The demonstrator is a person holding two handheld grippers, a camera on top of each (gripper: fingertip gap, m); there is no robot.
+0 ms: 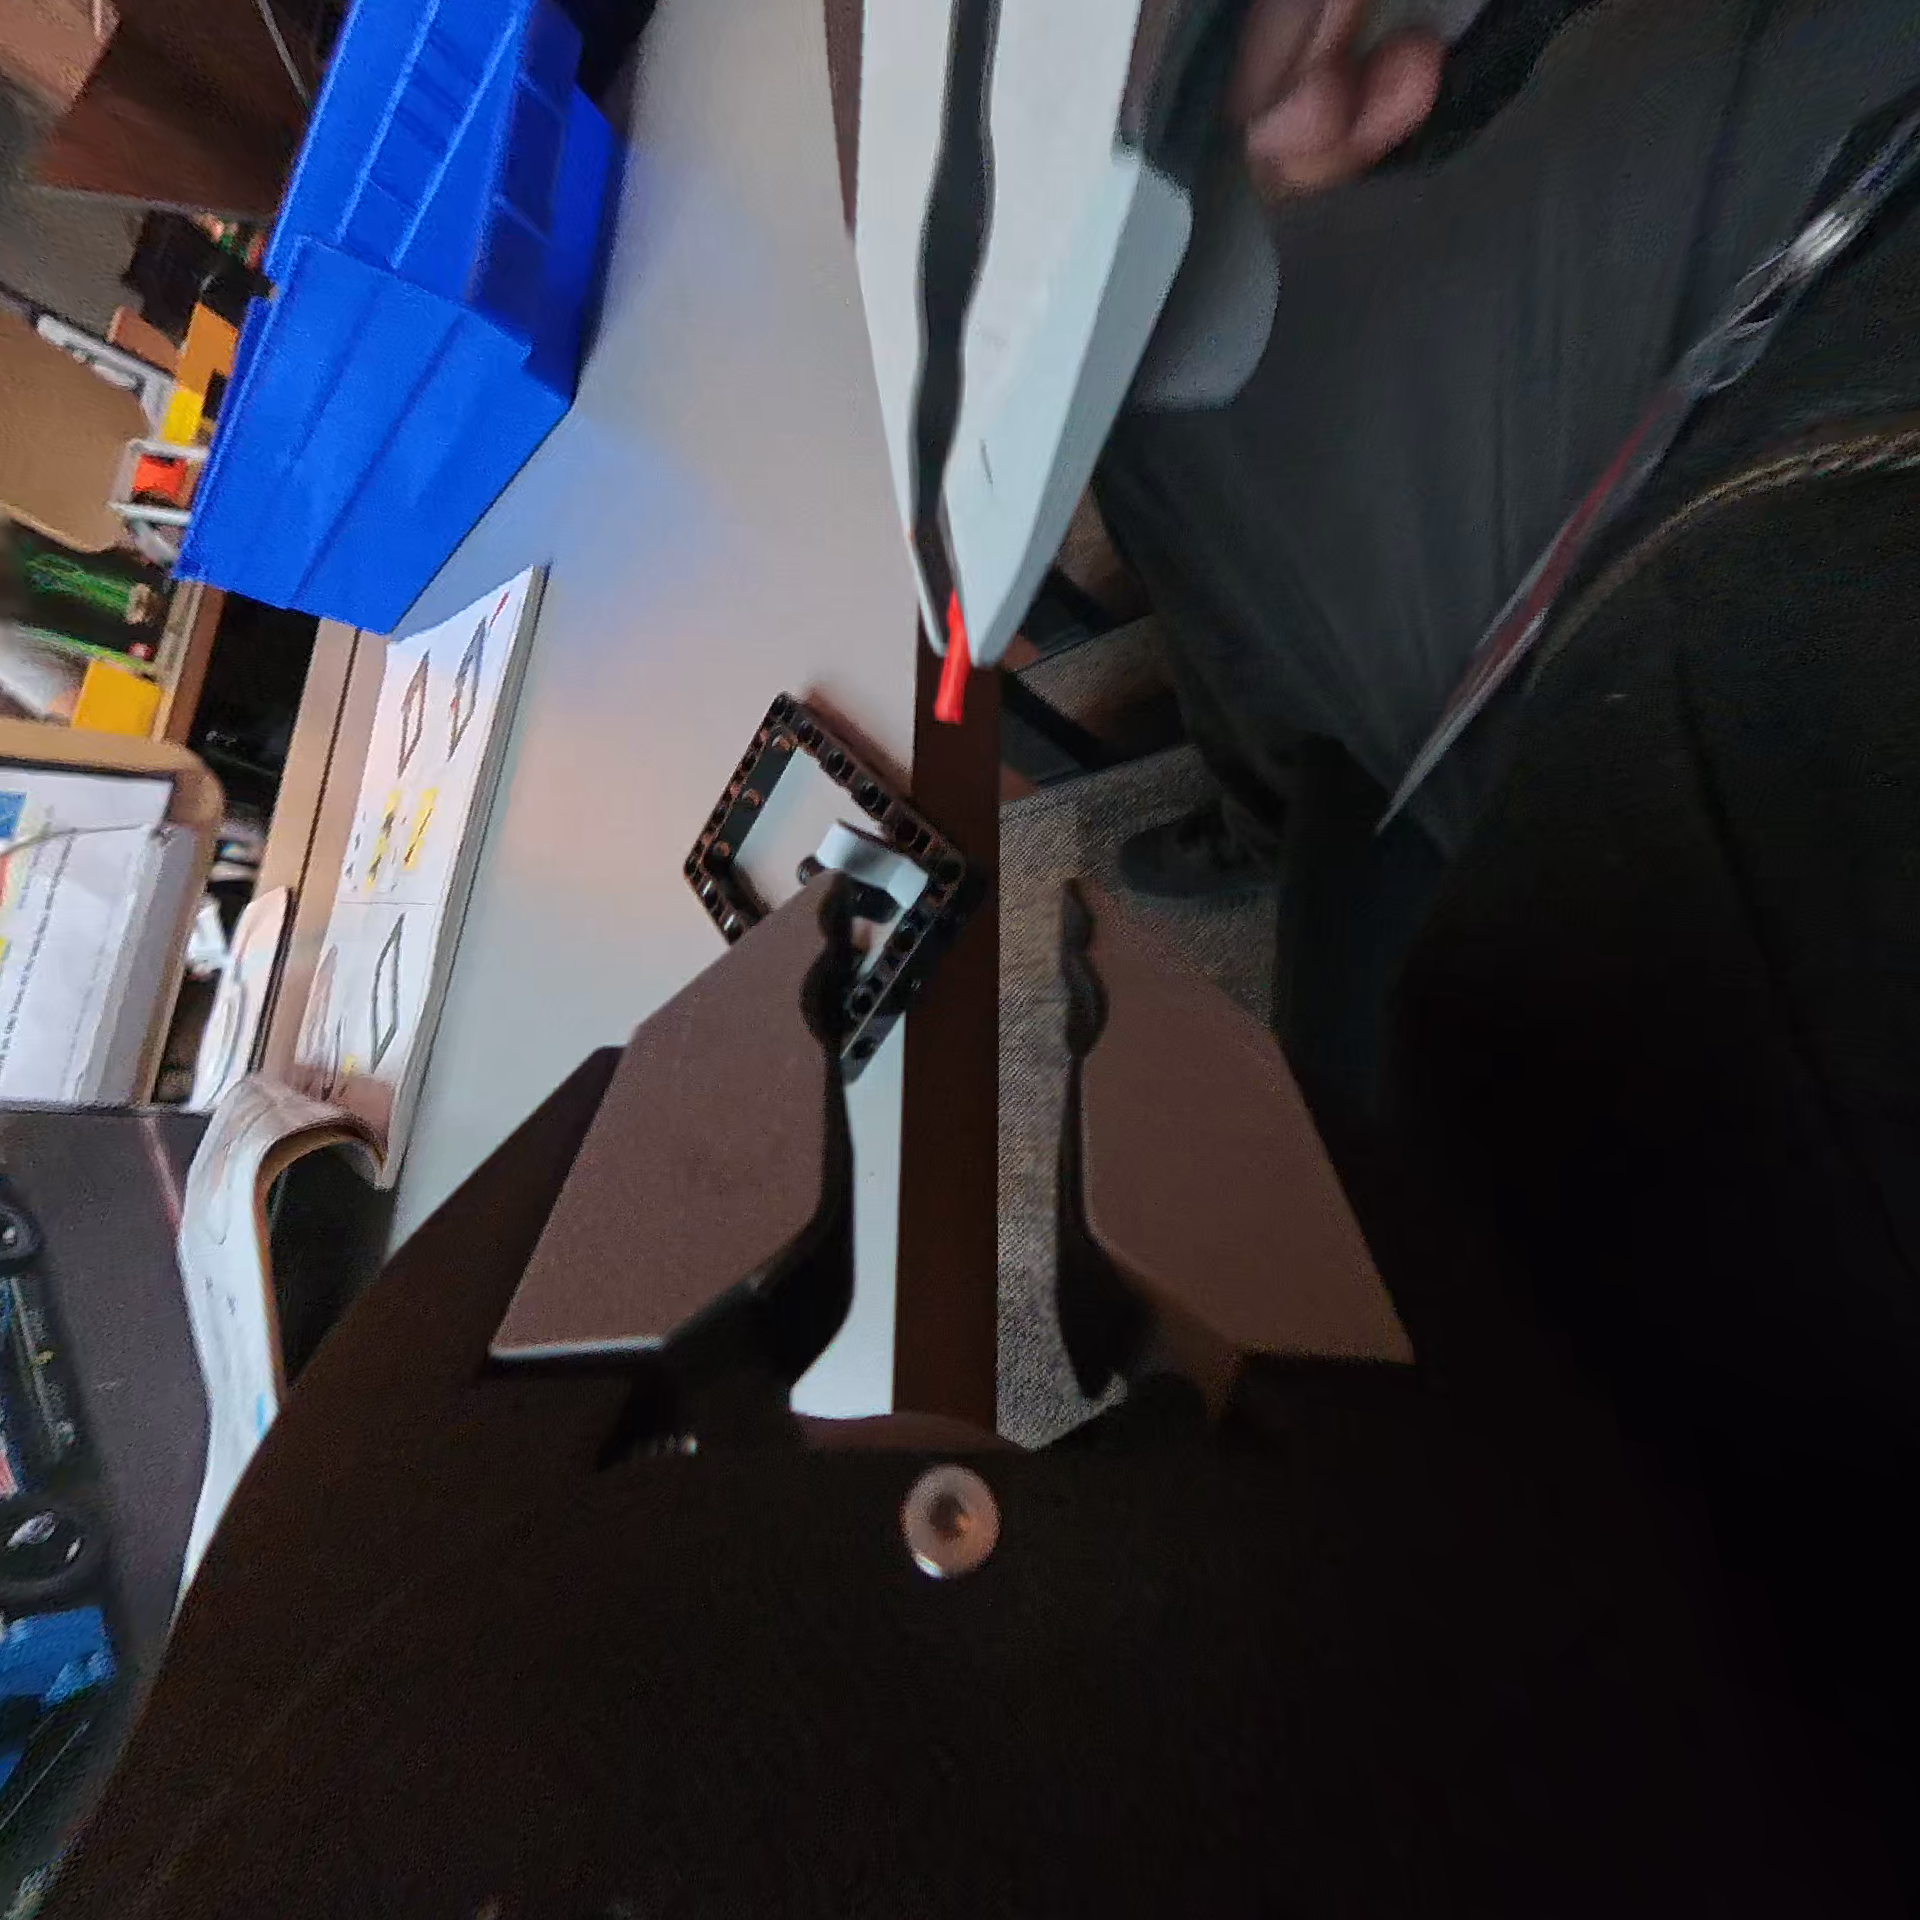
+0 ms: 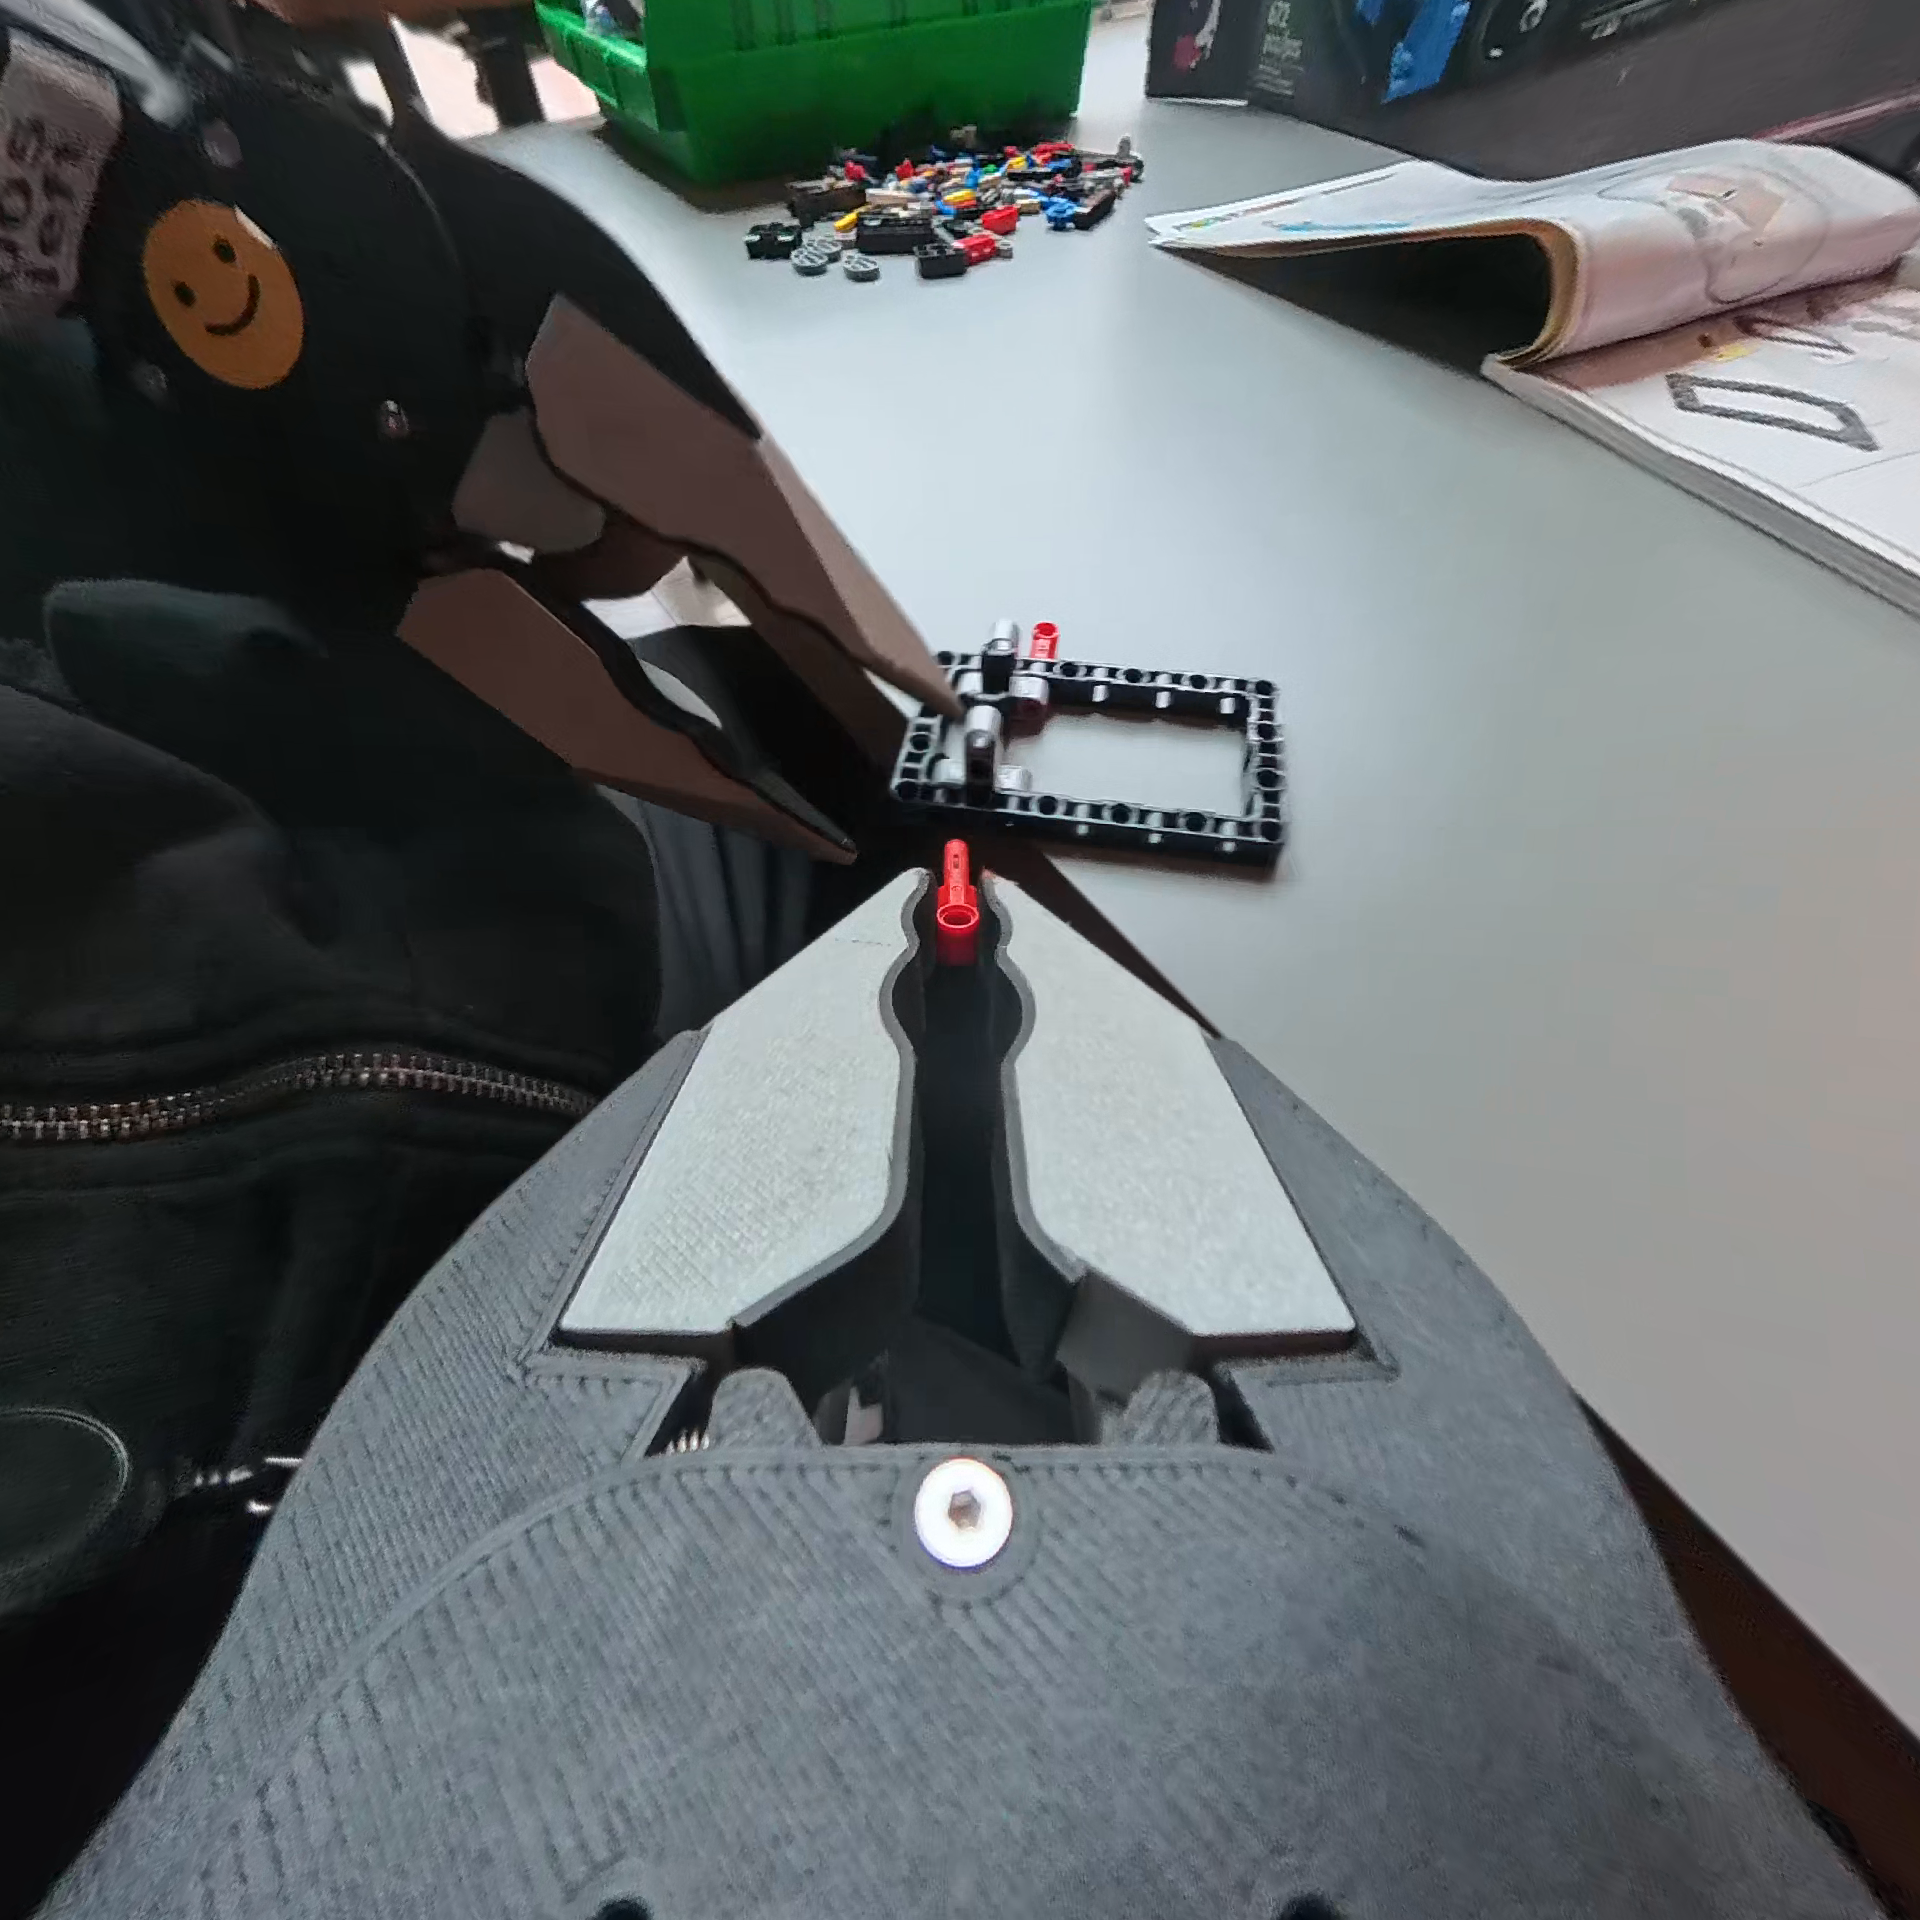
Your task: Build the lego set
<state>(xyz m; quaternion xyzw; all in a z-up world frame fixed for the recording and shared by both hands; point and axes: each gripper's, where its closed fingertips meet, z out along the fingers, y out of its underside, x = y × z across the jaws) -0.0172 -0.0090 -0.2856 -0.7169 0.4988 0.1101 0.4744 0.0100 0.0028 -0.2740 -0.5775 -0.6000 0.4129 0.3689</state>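
Red pin (image 2: 954, 914) pinched in right gripper (image 2: 956, 894), beside black frame (image 2: 1143, 821).

A workshop or lab workspace: a plain white table (image 2: 1351, 623) bears a green plastic parts bin (image 2: 831, 73), stacked blue plastic storage bins (image 1: 405, 343) and an open printed instruction booklet (image 2: 1662, 260); cluttered shelving with cardboard boxes (image 1: 62, 436) stands behind.

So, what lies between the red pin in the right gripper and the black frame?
Only bare grey table; the right wrist view shows nothing between the red pin and the black frame.
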